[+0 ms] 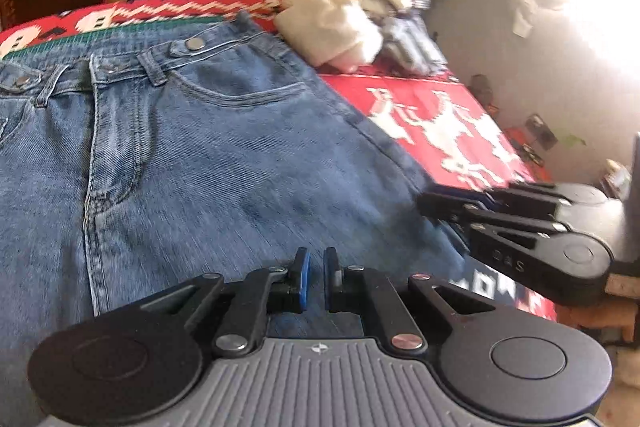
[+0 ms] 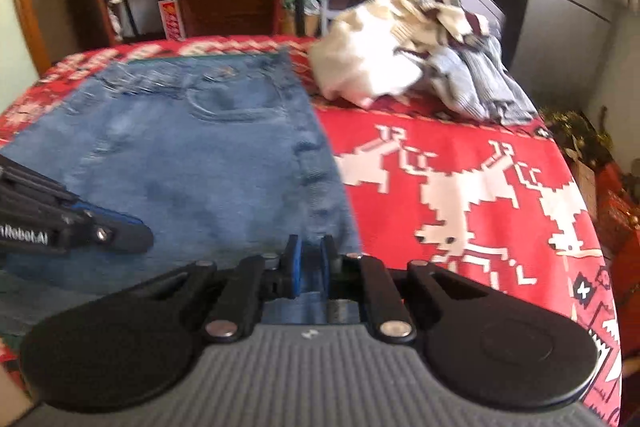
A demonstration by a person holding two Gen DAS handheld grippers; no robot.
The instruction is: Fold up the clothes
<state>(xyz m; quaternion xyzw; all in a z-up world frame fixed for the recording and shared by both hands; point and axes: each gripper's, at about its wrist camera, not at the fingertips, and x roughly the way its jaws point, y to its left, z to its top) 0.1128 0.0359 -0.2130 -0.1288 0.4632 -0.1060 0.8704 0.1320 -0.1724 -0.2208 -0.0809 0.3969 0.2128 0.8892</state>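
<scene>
I am working over a red blanket point(image 2: 460, 131) with white reindeer figures, and it is covering the whole surface. The blue jeans point(image 1: 192, 155) are lying flat across its left part, waistband at the far edge, button and front pocket facing up. A pile of unfolded clothes point(image 2: 404, 59), cream and striped grey, is sitting on the blanket beyond the jeans' right edge. My left gripper point(image 1: 316, 277) is hovering low over the denim, its 2 blue pads standing a narrow gap apart with nothing between them. My right gripper point(image 2: 310, 267) is narrowed over the jeans' right side seam; whether denim is pinched between its pads, I cannot tell.
</scene>
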